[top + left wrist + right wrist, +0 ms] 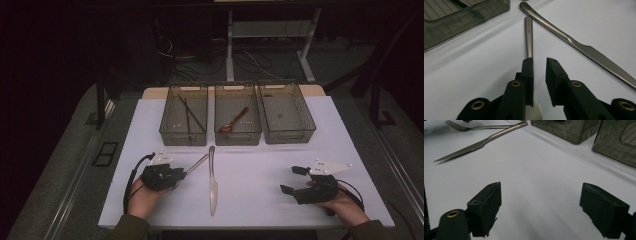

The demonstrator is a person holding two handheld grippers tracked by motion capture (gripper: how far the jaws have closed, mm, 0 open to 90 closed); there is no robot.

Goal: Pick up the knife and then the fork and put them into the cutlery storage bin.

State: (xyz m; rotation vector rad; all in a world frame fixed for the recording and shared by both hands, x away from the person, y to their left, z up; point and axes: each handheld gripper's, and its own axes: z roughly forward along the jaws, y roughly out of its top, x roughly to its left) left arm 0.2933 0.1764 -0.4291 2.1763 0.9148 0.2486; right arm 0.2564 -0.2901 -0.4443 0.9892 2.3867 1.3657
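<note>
Left tongs (185, 173) slack around fork (529, 35), pads not pressing. Fork lying flat toward front left of surface (260, 175), handle tip near knife (213, 185), probably awaiting sorting into trays (183, 135) along far edge. Right tongs (293, 180) released, empty, near front right corner.

- Right gripper (540, 205): two black jaws rise from the lower edge, standing wide apart above the white table (536, 185), nothing between them
- Knife (479, 143): lies flat at upper left, serrated blade tip toward the left edge
- Fork (466, 128): lies beyond the knife, tines at left, its handle end meeting the knife's handle end
- Two dark mesh bins (569, 130): stand at upper right
</note>
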